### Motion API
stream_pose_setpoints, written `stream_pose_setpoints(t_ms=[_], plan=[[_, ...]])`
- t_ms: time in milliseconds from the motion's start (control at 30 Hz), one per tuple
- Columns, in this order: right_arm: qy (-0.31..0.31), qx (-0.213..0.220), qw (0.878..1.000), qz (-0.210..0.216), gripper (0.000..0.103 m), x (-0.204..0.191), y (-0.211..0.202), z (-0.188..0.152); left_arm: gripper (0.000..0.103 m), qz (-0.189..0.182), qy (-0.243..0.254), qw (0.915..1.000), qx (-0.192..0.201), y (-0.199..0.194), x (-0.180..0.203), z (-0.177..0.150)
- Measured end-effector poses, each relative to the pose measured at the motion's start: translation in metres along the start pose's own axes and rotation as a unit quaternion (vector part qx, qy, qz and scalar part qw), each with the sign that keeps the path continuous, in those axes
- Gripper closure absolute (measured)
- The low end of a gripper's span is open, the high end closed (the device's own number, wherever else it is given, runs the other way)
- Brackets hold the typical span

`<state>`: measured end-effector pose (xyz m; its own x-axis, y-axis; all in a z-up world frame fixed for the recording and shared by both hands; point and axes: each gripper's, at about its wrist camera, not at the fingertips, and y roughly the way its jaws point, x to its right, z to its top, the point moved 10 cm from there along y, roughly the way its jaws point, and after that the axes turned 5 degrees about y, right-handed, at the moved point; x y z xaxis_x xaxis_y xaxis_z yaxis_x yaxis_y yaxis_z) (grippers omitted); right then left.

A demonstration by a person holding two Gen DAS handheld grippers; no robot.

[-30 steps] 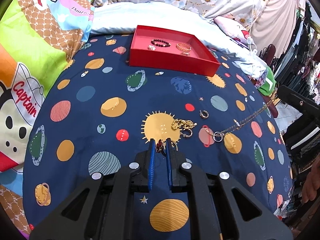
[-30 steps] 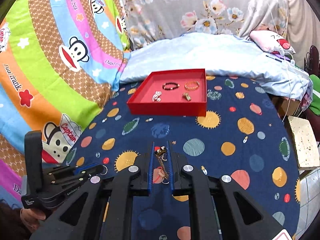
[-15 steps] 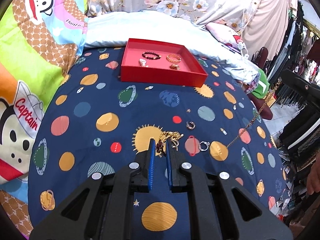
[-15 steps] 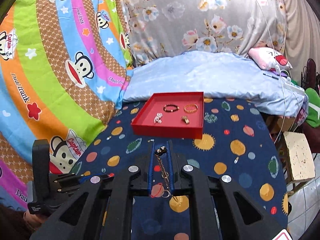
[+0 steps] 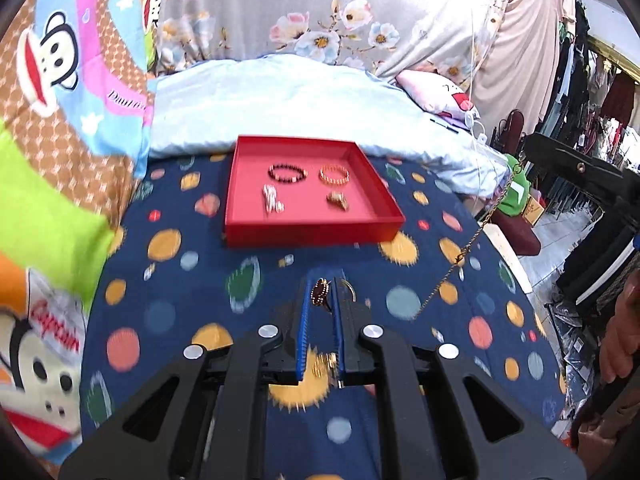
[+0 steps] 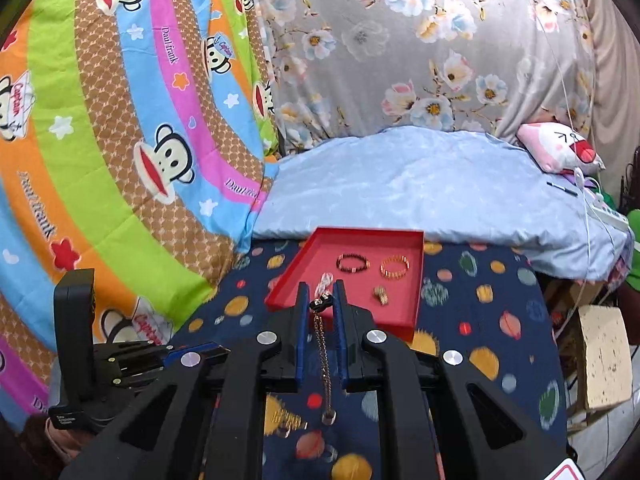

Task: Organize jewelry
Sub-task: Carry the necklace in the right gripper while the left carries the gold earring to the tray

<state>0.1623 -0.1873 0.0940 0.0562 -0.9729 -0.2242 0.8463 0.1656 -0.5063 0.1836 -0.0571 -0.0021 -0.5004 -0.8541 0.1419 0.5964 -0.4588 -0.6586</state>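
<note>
My left gripper (image 5: 320, 294) is clamped on a dark red gemstone ring (image 5: 319, 293), lifted above the navy planet-print bedspread (image 5: 168, 280) just short of the red tray (image 5: 312, 229). My right gripper (image 6: 320, 304) pinches the clasp end of a gold chain necklace (image 6: 323, 356), which dangles down between its blue pads (image 6: 301, 332) with a small ring at the bottom; from the left wrist I see that chain (image 5: 472, 240) hanging at the right. The tray already holds a dark beaded bracelet (image 5: 287, 173), a gold bracelet (image 5: 334, 174), a pale sparkly piece (image 5: 272, 199) and a small gold piece (image 5: 337, 200). Behind it lies a light blue quilt (image 6: 420, 184), with a pink pillow (image 6: 560, 152) at the far right. A few loose gold pieces (image 6: 286, 420) remain on the bedspread under the right gripper, partly hidden by its frame.
</note>
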Motion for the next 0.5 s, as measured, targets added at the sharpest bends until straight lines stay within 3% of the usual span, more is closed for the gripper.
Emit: stream_pose_setpoints(t_ms=[267,500], plan=[[0.0,0.001,1.0,-0.002,0.092,0.017,0.057,0.055,0.094,0.013,0.014,0.9997,0.016,0.039,-0.017,0.067],[-0.004,-0.006,1.0,-0.024,0.092,0.04,0.106,0.079,0.094,0.014,0.026,0.9994,0.018,0.082,-0.023,0.111]])
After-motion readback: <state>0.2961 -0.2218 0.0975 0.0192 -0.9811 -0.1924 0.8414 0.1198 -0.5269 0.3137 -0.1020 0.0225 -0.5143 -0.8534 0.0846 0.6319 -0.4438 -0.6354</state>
